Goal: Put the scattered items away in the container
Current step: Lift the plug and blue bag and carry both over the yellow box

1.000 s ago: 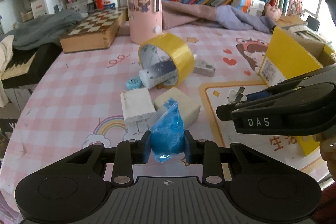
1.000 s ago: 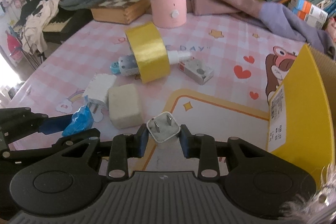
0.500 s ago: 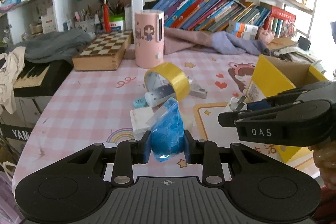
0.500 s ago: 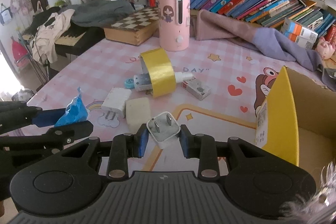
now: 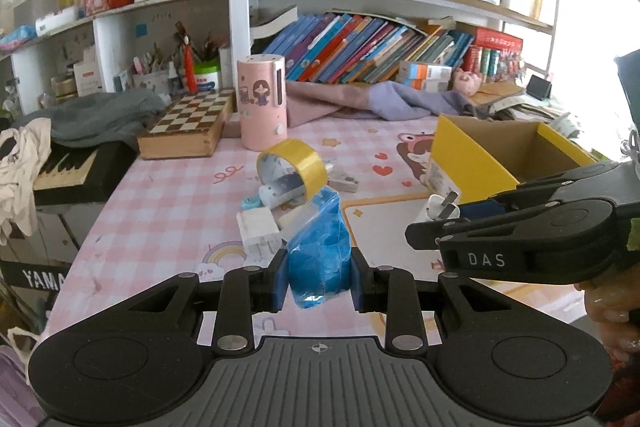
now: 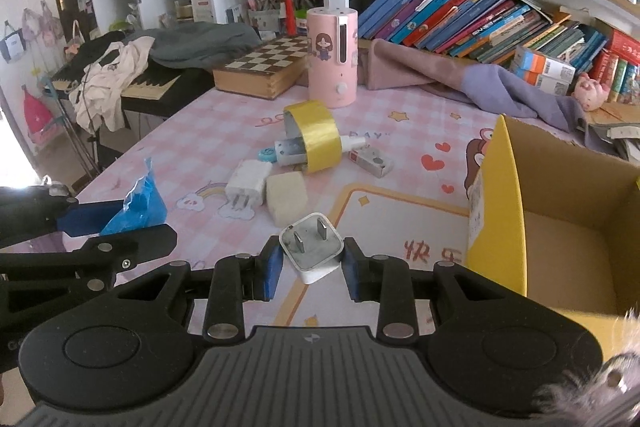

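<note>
The left gripper (image 5: 319, 281) is clamped on a crinkled blue plastic bag (image 5: 319, 259), held above the pink-checked worktop (image 5: 168, 203); the right gripper (image 6: 313, 267), its body lettered "DAS", is closed on a white two-pin plug adapter (image 6: 312, 251). The open yellow cardboard box (image 6: 516, 211) stands at 3 o'clock. A glossy yellow tape roll (image 6: 316, 141) lies at 12 o'clock; "YAMA" reads on the keyboard (image 5: 60, 167) at 9 o'clock.

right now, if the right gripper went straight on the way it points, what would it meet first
Likely the beige block on the table, dead ahead of the right gripper and its held plug. The white charger lies just left of that line. Depth is unclear, so it might pass above them.
</note>
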Tool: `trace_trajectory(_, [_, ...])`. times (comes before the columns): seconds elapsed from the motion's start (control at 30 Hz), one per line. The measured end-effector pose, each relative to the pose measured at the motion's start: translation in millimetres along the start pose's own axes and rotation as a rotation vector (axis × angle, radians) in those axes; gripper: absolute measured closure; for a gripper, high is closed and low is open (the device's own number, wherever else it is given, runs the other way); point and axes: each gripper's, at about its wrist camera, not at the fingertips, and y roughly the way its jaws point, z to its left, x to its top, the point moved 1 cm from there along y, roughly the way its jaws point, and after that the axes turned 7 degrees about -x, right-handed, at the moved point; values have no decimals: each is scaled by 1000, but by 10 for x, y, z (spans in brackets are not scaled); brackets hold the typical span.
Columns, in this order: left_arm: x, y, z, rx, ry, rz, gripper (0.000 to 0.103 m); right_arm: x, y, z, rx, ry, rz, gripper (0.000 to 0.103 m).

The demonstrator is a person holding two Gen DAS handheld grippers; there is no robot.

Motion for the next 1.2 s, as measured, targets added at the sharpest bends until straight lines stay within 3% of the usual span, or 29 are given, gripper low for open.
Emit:
trace_trajectory(0.57, [-318,-448,-289,-63,27,-10,74,-529,-591,27,-55,55,1,73])
trace_trajectory(1.2, [-336,-326,-941,-267,165,12,74,-976,-1070,-502,-232,210,13,73])
